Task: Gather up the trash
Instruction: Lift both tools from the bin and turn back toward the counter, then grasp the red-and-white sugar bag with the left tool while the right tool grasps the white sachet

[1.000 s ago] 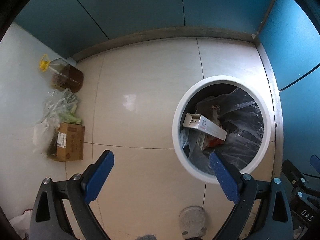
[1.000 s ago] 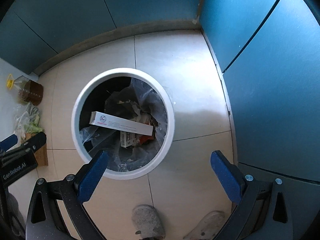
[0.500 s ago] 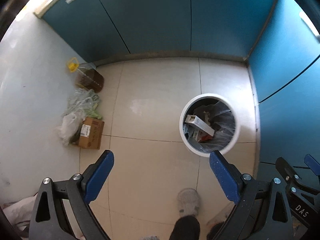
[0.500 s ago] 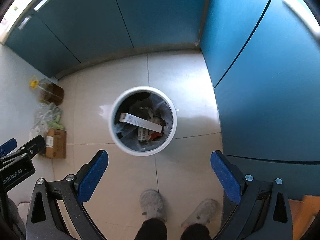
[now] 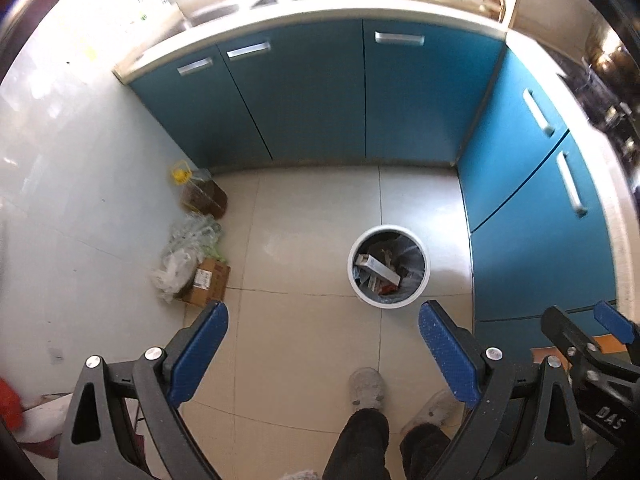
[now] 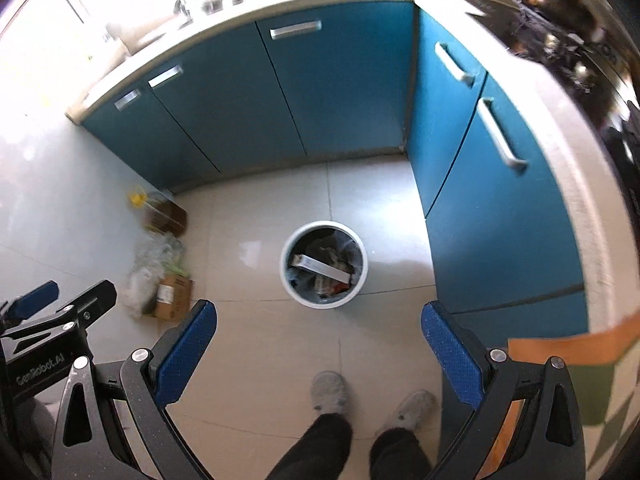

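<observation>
Both the left gripper [image 5: 323, 354] and the right gripper [image 6: 319, 350] hang released and empty high above the trash bin [image 5: 389, 271], so the loose bags [image 5: 186, 252] far ahead-left of them risk being forgotten.

Strong daylight floods in from the upper left of both views, bleaching the pale kitchen worktop [image 5: 320, 8] and its sink area to near white. The glossy beige tiled floor [image 5: 312, 344] carries soft glare patches beside the round white-rimmed trash bin [image 5: 389, 272]. Fisheye distortion bends the blue cabinet doors [image 6: 336, 92], and the edges smear with motion blur and darken.
</observation>
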Motion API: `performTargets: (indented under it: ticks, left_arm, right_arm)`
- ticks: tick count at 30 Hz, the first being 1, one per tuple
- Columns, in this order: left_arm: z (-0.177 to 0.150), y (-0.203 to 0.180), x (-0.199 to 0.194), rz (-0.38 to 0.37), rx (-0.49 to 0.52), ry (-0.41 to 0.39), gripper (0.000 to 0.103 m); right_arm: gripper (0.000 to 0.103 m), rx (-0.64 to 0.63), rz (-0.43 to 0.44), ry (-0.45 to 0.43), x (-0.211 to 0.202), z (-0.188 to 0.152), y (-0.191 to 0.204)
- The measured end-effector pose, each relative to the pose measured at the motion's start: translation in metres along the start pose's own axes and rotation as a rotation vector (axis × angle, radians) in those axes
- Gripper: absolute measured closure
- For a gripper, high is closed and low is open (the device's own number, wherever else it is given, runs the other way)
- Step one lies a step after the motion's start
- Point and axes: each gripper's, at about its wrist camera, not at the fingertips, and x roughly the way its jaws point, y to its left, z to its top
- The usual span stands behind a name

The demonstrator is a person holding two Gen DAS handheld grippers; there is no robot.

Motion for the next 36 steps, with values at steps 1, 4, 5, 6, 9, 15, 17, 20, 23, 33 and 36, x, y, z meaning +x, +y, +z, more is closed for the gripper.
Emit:
performTargets:
  ticks: [1,4,5,6,9,15,17,20,23,33,36]
  left_arm:
    - [0.002,-0.003,-0.011,0.000,0.008,-0.011,0.006]
    - [0.008,-0.024,-0.047,-0.007,0.051,-0.065,0.006]
    - [0.012,-0.039,-0.059,-0.021,0.079,-0.085,0.006]
    - [0.013,-0.051,-0.067,-0.035,0.102,-0.099,0.006]
    - [0.018,-0.110,-0.090,-0.091,0.214,-0.137,0.006]
    - [-0.008,-0.268,-0.119,-0.253,0.481,-0.100,0.006]
    - [-0.029,-0.332,-0.128,-0.312,0.589,-0.068,0.006]
    - [-0.072,-0.422,-0.135,-0.407,0.742,0.016,0.006]
    - [-0.125,-0.511,-0.135,-0.500,0.891,0.129,0.006]
    - [-0.250,-0.676,-0.116,-0.490,1.210,0.302,0.008]
    - [-0.263,-0.688,-0.119,-0.462,1.247,0.253,0.031]
  right_arm:
    - [0.000,0.028,0.033,-0.013,-0.016,0.000,-0.006]
    - [0.000,0.118,0.081,-0.065,-0.063,-0.002,-0.031]
    - [0.000,0.144,0.086,-0.081,-0.076,-0.003,-0.040]
    - [0.000,0.186,0.086,-0.104,-0.093,-0.005,-0.057]
    - [0.000,0.296,0.055,-0.167,-0.132,-0.013,-0.109]
    - [0.000,0.646,-0.111,-0.268,-0.214,-0.083,-0.271]
    - [0.000,0.791,-0.191,-0.284,-0.235,-0.126,-0.333]
    - [0.000,1.012,-0.305,-0.278,-0.262,-0.200,-0.421]
    - [0.000,1.166,-0.402,-0.266,-0.283,-0.266,-0.491]
    - [0.000,1.348,-0.488,-0.159,-0.289,-0.382,-0.642]
    - [0.001,1.349,-0.485,-0.117,-0.278,-0.389,-0.664]
